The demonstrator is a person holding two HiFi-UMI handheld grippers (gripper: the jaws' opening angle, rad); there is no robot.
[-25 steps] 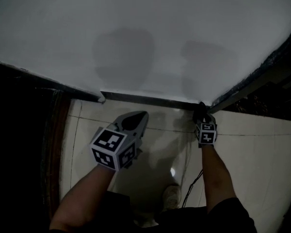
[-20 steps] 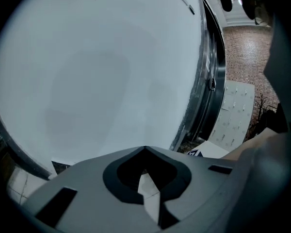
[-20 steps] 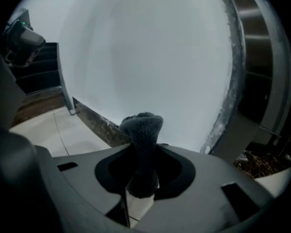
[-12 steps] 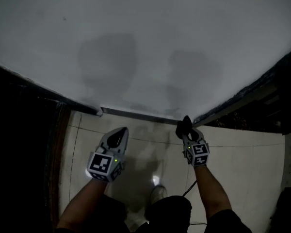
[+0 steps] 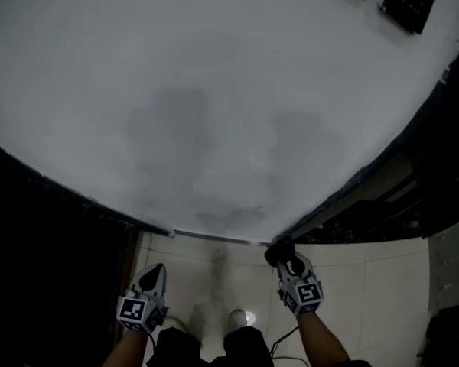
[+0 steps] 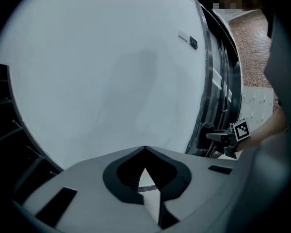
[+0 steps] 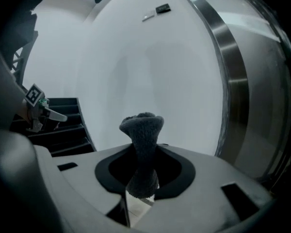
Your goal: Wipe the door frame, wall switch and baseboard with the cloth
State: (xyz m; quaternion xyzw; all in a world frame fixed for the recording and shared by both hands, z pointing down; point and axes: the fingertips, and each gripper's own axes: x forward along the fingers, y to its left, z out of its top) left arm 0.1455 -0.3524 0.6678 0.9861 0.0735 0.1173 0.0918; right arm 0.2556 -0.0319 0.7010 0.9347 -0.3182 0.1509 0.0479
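Observation:
My right gripper [image 5: 281,257] is shut on a dark fuzzy cloth [image 7: 142,132], whose bunched end sticks up past the jaws. In the head view the cloth [image 5: 278,251] sits low in the corner where the baseboard [image 5: 214,238] meets the dark door frame [image 5: 352,186]. The metal door frame [image 7: 231,76] runs up the right side of the right gripper view. A dark wall switch [image 5: 408,1] is high on the white wall, at the upper right. My left gripper [image 5: 152,277] hangs low at the left, shut and empty, pointing at the wall.
The white wall [image 5: 199,90] fills most of the head view. Dark stairs [image 7: 68,127] lie to the left. Pale floor tiles [image 5: 367,281] spread below the door frame, with the person's shoes [image 5: 237,319] and a thin cable [image 5: 287,335] between the arms.
The head view has tilted up, so the wall switch now shows and both grippers sit lower and smaller in it. The cloth stays by the corner at the baseboard.

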